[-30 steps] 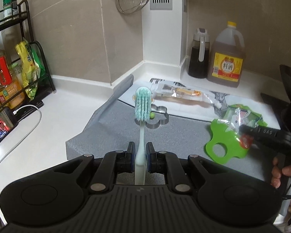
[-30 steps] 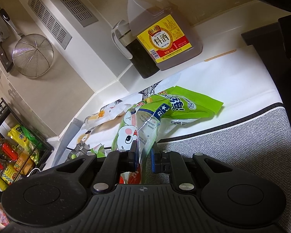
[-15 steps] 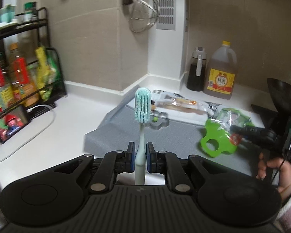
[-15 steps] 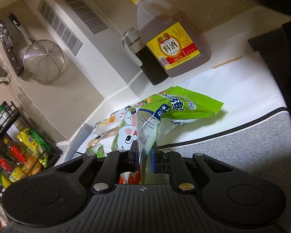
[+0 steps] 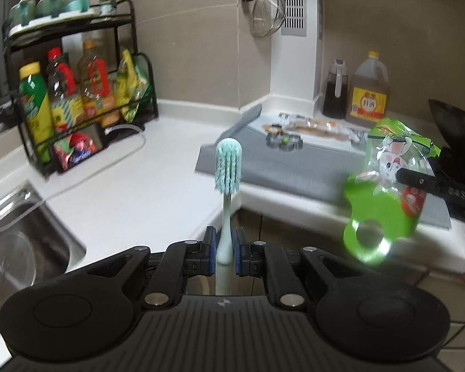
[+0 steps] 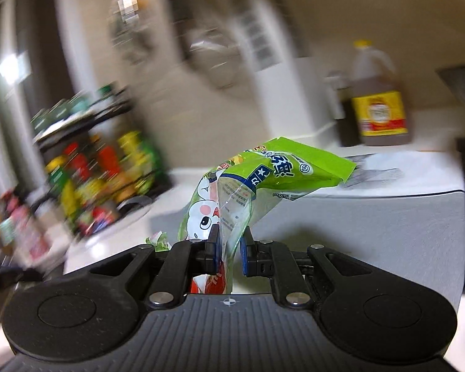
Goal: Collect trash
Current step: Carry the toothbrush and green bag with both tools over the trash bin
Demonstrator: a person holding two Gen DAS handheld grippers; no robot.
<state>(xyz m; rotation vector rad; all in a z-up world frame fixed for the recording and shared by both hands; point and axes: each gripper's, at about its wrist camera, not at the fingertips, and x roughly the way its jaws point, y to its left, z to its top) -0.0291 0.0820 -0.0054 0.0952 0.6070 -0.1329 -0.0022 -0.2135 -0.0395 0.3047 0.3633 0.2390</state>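
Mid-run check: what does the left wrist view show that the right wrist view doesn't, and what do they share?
Only the left wrist view: the left claw shut on a toothbrush, the sink, a metal cookie cutter on the grey mat, and a green plastic piece hanging below the snack bag.

Only the right wrist view: the right claw shut on the green snack bag, seen close.

Both: the snack bag, the yellow-labelled jug, the condiment rack and the grey mat; the right view is blurred.
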